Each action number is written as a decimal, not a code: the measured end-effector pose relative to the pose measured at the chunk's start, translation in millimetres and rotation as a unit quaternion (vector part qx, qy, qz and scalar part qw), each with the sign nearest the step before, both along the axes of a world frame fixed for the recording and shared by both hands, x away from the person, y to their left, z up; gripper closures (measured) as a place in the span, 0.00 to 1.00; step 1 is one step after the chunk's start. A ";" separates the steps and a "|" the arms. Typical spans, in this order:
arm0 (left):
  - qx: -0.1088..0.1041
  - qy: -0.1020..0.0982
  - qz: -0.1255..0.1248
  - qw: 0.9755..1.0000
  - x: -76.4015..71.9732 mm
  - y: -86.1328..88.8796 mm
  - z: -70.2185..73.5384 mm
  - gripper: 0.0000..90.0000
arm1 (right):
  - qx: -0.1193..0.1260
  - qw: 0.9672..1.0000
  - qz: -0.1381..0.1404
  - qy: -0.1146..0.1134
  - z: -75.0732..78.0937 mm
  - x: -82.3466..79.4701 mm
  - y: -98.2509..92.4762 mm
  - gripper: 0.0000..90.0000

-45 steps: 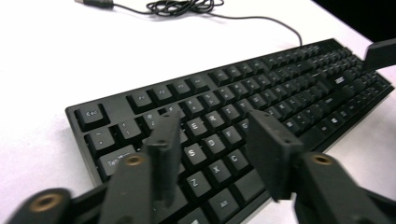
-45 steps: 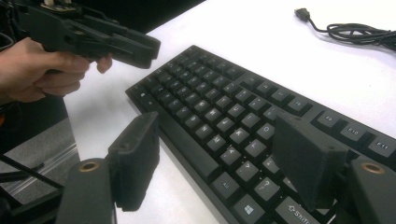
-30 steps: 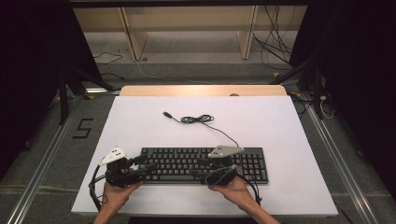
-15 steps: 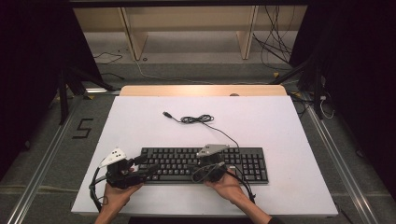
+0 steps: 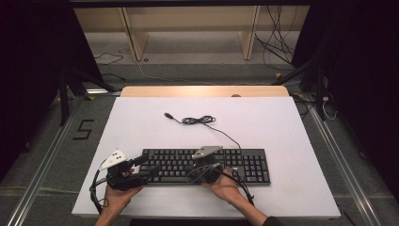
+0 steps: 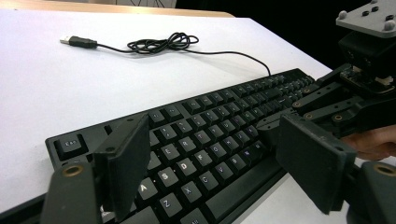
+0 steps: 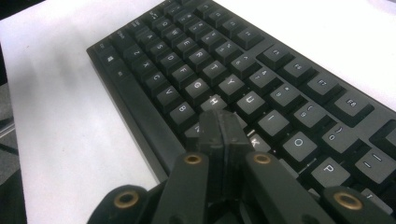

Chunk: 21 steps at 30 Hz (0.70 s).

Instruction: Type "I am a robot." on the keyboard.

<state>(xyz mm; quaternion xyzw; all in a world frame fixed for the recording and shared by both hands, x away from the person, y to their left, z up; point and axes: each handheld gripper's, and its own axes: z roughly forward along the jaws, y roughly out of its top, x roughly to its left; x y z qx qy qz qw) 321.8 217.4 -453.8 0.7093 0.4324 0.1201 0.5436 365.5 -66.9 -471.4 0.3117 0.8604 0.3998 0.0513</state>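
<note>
The black keyboard (image 5: 207, 165) lay flat near the person's edge of the white surface (image 5: 291, 141), its long side running across. It looked like a stiff, fairly light plastic slab with loose-sprung keys that would give under a touch, so any lifting would best be done by the rigid frame at the short ends or the front rim, not by the keycaps. Its thin cable (image 5: 221, 132) trailed back to a loose coil and a USB plug (image 5: 168, 115) and would drag along if the board moved. The right tongs (image 7: 219, 135) had just closed, pads together with nothing between them, their tip poised over the keys around H and J. The left tongs (image 6: 215, 158) had just been opening and stood wide above the keyboard's left end, gripping nothing.
</note>
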 end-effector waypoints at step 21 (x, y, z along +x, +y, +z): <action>0.000 -0.002 0.004 1.000 0.8 1.6 -0.6 0.28 | -0.013 1.000 -0.004 0.006 -7.1 -2.1 3.9 1.00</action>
